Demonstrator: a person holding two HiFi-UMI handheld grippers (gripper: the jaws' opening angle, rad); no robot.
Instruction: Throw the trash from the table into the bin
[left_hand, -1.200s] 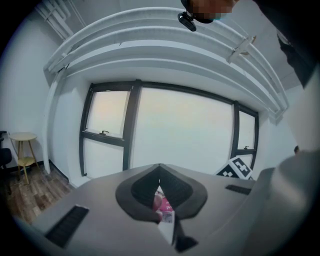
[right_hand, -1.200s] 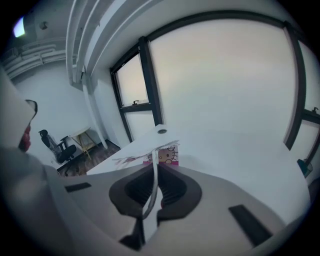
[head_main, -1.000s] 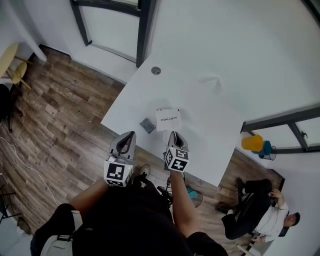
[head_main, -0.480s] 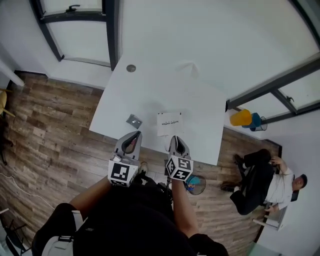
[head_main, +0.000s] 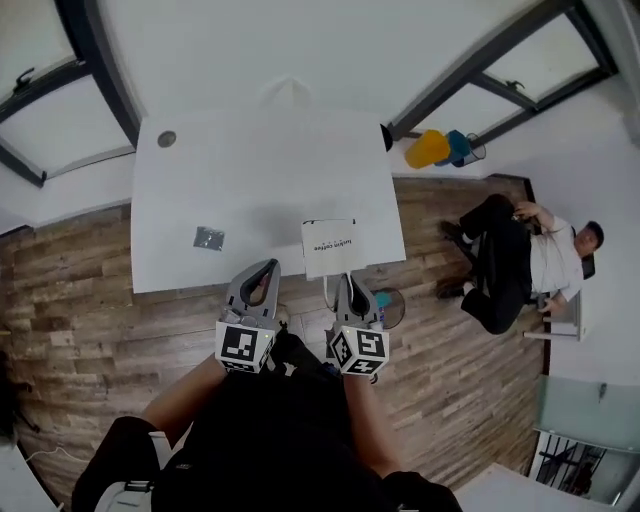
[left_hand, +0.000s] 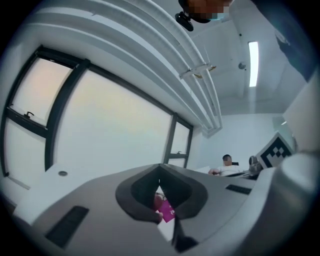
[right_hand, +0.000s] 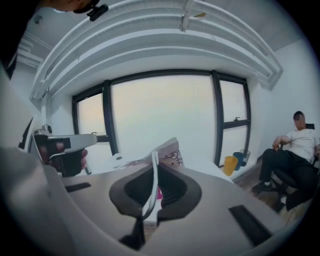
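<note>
Wood-plank floor surrounds a white tabletop (head_main: 260, 160), and over its near edge hangs the main piece of trash, a white paper bag (head_main: 330, 247) with a line of dark print. It sits at 12 o'clock from the right tongs (head_main: 346, 281), which are pressed together on the bag's thin white handle (right_hand: 152, 185). Whether the bag's base touches the surface I cannot tell.

The bag looks light and easily crushed. It would likely swing from that narrow strip, and the strip could tear or slip, so I judge the handle loop near its root, or the folded top edge, to be the safer hold.

At 9 o'clock from the bag, the left tongs (head_main: 267, 269) are closed on what looks like a pink scrap (left_hand: 165, 209).

Further out at 9 o'clock, a small grey wrapper (head_main: 209, 238) lies flat on the tabletop. It is thin and probably best pinched at a corner.

A round container (head_main: 393, 310) stands on the floor at 4 o'clock from the bag and is possibly the bin. A person (head_main: 525, 260) sits well away at 3 o'clock.
</note>
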